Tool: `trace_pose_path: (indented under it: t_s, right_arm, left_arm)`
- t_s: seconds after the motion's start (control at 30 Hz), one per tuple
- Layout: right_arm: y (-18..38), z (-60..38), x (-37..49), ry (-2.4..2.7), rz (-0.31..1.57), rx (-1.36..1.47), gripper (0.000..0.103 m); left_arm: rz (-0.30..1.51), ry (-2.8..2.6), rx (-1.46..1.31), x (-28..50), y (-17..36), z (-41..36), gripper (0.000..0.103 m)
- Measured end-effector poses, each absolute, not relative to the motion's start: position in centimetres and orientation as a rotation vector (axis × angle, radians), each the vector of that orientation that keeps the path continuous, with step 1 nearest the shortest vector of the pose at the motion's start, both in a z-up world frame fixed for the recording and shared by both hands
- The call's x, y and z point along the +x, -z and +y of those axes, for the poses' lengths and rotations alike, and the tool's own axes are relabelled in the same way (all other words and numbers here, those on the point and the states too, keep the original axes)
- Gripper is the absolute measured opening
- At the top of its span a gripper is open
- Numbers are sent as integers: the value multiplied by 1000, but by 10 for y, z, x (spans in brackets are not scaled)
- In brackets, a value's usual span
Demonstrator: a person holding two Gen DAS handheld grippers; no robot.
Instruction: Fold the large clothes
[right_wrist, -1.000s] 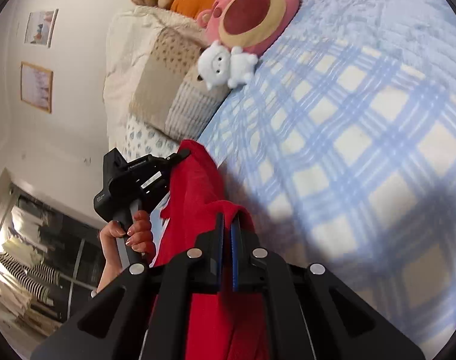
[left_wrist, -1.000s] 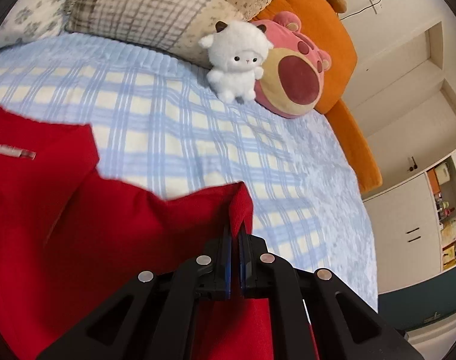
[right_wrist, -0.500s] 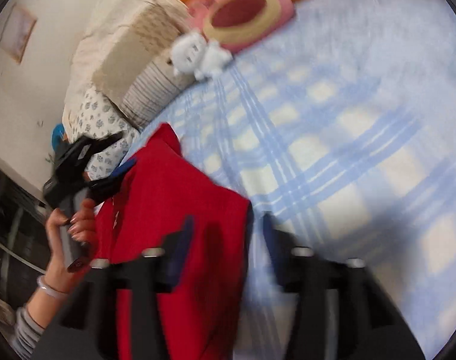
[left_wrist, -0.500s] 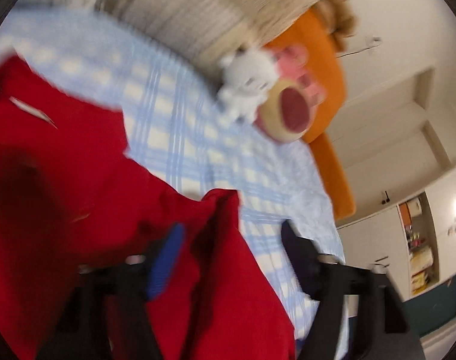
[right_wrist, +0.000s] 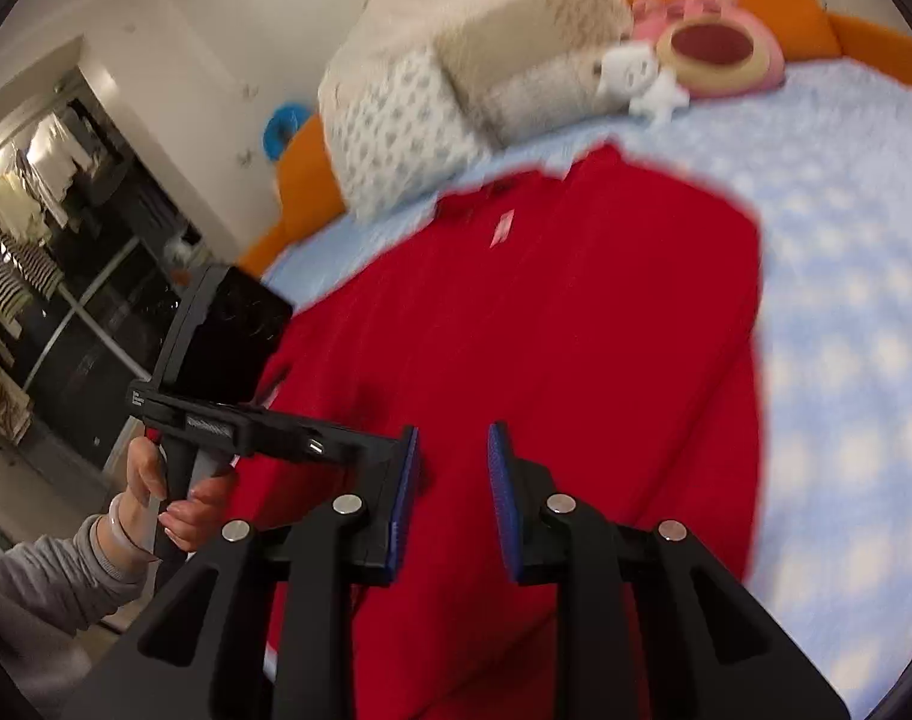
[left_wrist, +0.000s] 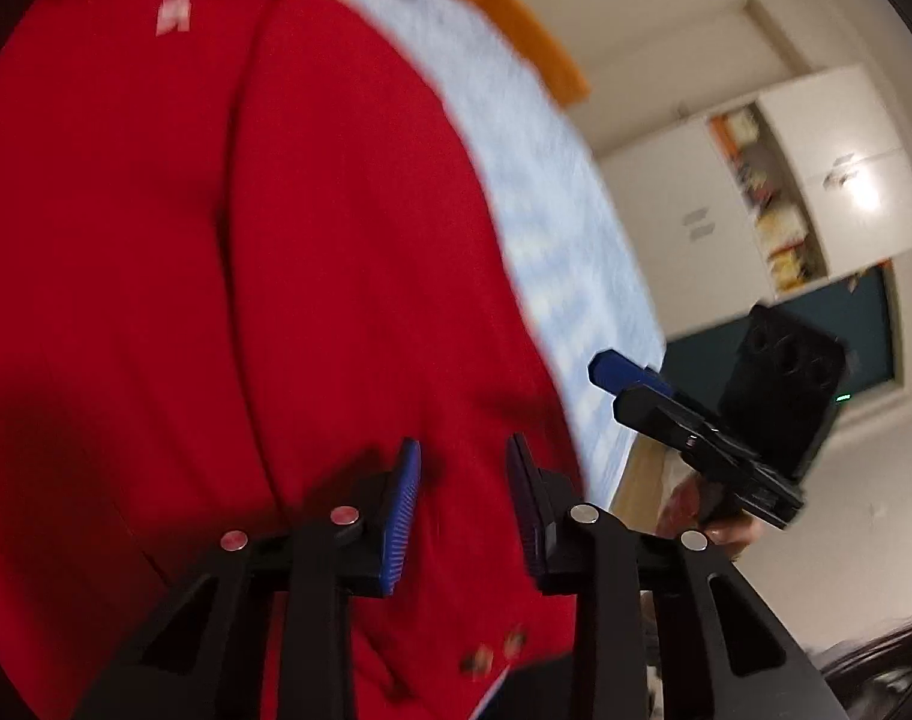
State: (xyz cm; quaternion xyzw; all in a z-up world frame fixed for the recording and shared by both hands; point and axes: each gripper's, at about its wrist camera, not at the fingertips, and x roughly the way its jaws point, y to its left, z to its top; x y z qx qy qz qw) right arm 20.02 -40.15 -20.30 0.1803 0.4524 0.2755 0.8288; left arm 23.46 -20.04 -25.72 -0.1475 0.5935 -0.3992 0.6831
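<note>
- Left gripper (left_wrist: 463, 483), black with blue pads, tilts downward, jaws apart and closing on nothing.
- Right gripper (right_wrist: 453, 468) tilts likewise, jaws apart and closing, empty.
- A hand (right_wrist: 174, 489) in a grey sleeve grips the left handle.
- Beyond both jaws, the red fabric garment (right_wrist: 546, 312) lies spread on the blue checked bedspread (right_wrist: 846, 300).
- Farthest, a white plush lamb (right_wrist: 642, 81).

Motion blur smears the bed's blue check (right_wrist: 846, 312) and the pillows (right_wrist: 456, 78), so their patterns won't read. The red garment (left_wrist: 276, 240) runs off the left wrist view's left and bottom edges, its lower hem unseen. The small label (right_wrist: 503, 228) on it is too blurred to read. Shelf contents (left_wrist: 774, 222) beyond the bed are just coloured smudges.
</note>
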Motion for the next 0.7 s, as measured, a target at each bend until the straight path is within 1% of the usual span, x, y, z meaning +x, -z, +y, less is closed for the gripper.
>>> trace_pose_path:
  t_s: [0.07,0.13,0.17,0.23,0.27,0.3,0.33,0.37,0.4,0.43,0.47,0.53,0.6,0.7]
  right_arm:
    - [218,-390,177,-535,1007,371,24]
    - [236,-381,167,-498,1069,370,24]
    - [249,-374,162,-446,1104,319,23]
    - [256,-365,155,-388,1076,242,24]
    - [254,-362,153,-375,1064,236,25]
    - [251,-361,151,-356,1054,244,27]
    - [244,-359,151,-337,1047,259,40]
    - [237,-357,148,-329,1034,269,62]
    - [227,-355,145,-321,1000,271,71]
    - [218,-352,141,-311,961,258,73]
    - [208,-348,137,-308,924,231,73]
    - [192,-337,134,-323,887,194,73]
    - [180,-323,140,-351,870,187,73]
    - [172,-301,152,-382,868,172,73]
  left_arm:
    - [1351,837,-287,219,275,-202,33]
    - [1326,794,-247,213,285,-202,27]
    - [1313,789,-239,210,285,-202,26]
    - [1255,773,-228,204,277,-198,26]
    - [1226,751,-226,204,270,-194,30]
    - [1179,731,-223,199,258,-186,37]
    - [1122,727,-239,193,241,-171,44]
    - [1075,716,-257,184,224,-153,60]
    - [1025,681,-265,175,208,-131,75]
    - [955,613,-267,163,186,-100,81]
    - [907,554,-266,154,171,-73,84]
    - [852,433,-277,138,144,-16,85]
    - [819,262,-318,117,120,62,86]
    - [793,77,-400,79,102,163,87]
